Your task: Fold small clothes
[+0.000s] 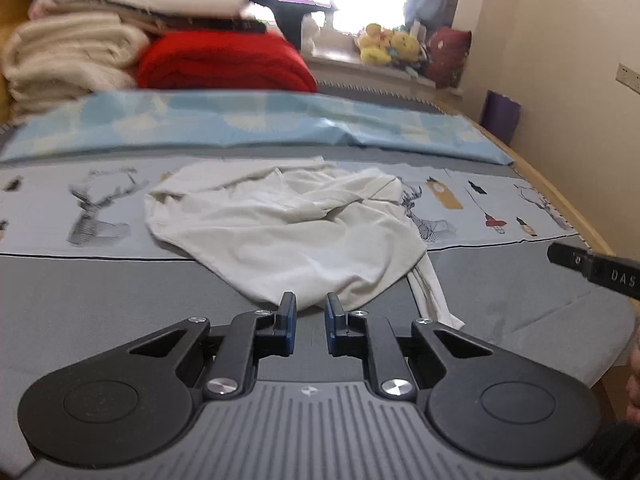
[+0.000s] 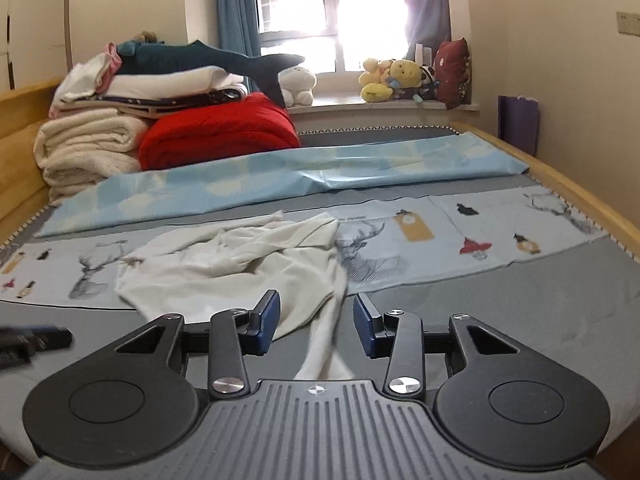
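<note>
A crumpled white garment (image 1: 288, 228) lies on the bed's grey sheet; it also shows in the right wrist view (image 2: 240, 272). A long sleeve or strip trails toward the near edge (image 2: 324, 344). My left gripper (image 1: 311, 304) is open with a narrow gap, empty, just short of the garment's near hem. My right gripper (image 2: 316, 308) is open wide and empty, with the trailing strip lying between and below its fingers. The right gripper's tip shows at the right edge of the left wrist view (image 1: 600, 272).
A deer-print cloth (image 2: 440, 240) and a light blue sheet (image 2: 280, 176) lie across the bed behind the garment. Folded blankets and a red quilt (image 2: 216, 136) are stacked at the back left. A wooden bed frame (image 2: 580, 196) runs along the right. Plush toys sit on the windowsill.
</note>
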`<move>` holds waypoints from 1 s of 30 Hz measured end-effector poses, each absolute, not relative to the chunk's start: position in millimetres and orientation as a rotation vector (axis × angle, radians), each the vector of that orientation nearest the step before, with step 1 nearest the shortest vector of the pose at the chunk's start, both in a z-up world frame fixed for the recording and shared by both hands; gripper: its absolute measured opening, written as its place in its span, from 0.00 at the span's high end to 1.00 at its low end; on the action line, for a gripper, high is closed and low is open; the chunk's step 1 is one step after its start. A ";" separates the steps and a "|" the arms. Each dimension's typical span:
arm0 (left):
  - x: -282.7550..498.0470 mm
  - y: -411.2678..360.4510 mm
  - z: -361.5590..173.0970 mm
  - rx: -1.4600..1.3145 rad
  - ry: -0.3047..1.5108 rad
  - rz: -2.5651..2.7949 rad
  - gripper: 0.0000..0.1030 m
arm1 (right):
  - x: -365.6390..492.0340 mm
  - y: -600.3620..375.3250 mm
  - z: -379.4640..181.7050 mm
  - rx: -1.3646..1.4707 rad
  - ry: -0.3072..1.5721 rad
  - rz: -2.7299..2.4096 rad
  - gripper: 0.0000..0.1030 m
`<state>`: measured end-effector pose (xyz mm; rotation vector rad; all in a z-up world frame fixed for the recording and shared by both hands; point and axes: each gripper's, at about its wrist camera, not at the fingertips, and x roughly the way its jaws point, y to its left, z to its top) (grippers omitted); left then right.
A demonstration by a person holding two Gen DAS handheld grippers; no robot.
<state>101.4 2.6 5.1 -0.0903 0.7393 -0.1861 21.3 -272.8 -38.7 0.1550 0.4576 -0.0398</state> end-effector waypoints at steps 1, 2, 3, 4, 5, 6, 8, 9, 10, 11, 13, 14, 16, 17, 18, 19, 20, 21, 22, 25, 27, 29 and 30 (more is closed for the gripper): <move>116.8 7.9 -0.4 -0.101 0.767 -0.204 0.84 | 33.0 -275.2 -42.7 0.159 0.493 -0.031 0.59; 133.3 13.3 -9.2 -0.113 0.801 -0.220 0.84 | 45.4 -278.1 -48.8 0.161 0.523 -0.022 0.59; 147.3 18.6 -20.4 -0.127 0.832 -0.227 0.84 | 59.9 -280.5 -58.2 0.167 0.559 -0.017 0.59; 159.5 23.8 -33.0 -0.146 0.856 -0.219 0.84 | 71.1 -282.8 -67.4 0.168 0.589 -0.019 0.59; 167.1 29.3 -46.0 -0.173 0.874 -0.201 0.84 | 83.9 -284.9 -80.2 0.170 0.634 -0.025 0.58; 178.1 34.6 -61.2 -0.214 0.912 -0.177 0.84 | 94.1 -284.7 -90.8 0.169 0.687 -0.025 0.58; 200.1 42.0 -82.5 -0.318 1.024 -0.122 0.84 | 111.7 -283.7 -105.4 0.159 0.777 -0.013 0.58; 208.7 44.8 -88.1 -0.394 1.039 -0.134 0.83 | 118.8 -280.4 -113.1 0.174 0.813 0.003 0.58; 216.4 45.7 -91.2 -0.438 1.048 -0.153 0.81 | 123.9 -277.8 -116.4 0.177 0.832 0.015 0.58; 222.8 43.8 -94.5 -0.456 1.054 -0.167 0.78 | 130.9 -275.4 -120.3 0.170 0.855 0.029 0.57; 234.7 38.5 -101.9 -0.460 1.062 -0.157 0.70 | 143.5 -270.2 -129.9 0.138 0.906 0.040 0.57; 241.2 37.2 -106.6 -0.466 1.069 -0.139 0.64 | 148.6 -269.3 -135.2 0.139 0.930 0.041 0.57; 249.7 36.4 -116.5 -0.497 1.086 -0.097 0.56 | 159.2 -268.8 -143.0 0.150 0.963 0.042 0.57; 252.6 36.1 -120.6 -0.514 1.097 -0.070 0.52 | 162.8 -268.6 -146.1 0.149 0.973 0.038 0.57; 256.5 35.8 -126.4 -0.532 1.109 -0.037 0.51 | 168.6 -269.1 -149.9 0.140 0.983 0.024 0.58; 259.1 36.8 -128.8 -0.549 1.120 -0.015 0.51 | 170.4 -269.2 -153.3 0.140 0.994 0.019 0.58; 262.0 38.0 -131.9 -0.571 1.128 -0.002 0.51 | 173.3 -270.9 -157.4 0.143 1.005 0.017 0.57; 263.9 39.1 -133.6 -0.595 1.131 -0.001 0.51 | 177.6 -272.4 -161.3 0.152 1.018 0.021 0.58; 266.0 38.7 -134.4 -0.605 1.129 -0.003 0.51 | 179.9 -273.0 -164.0 0.162 1.023 0.030 0.60; 265.6 33.1 -133.1 -0.566 1.108 -0.008 0.52 | 185.1 -271.8 -170.6 0.173 1.040 0.065 0.86; 263.7 28.9 -131.3 -0.529 1.080 -0.030 0.69 | 185.1 -273.1 -171.3 0.167 1.038 0.062 0.96; 258.4 25.3 -127.7 -0.475 1.049 -0.035 0.91 | 182.9 -276.6 -168.9 0.162 1.027 0.055 0.97; 255.6 23.8 -124.1 -0.448 1.023 -0.037 0.94 | 181.3 -280.2 -166.4 0.164 1.014 0.039 0.97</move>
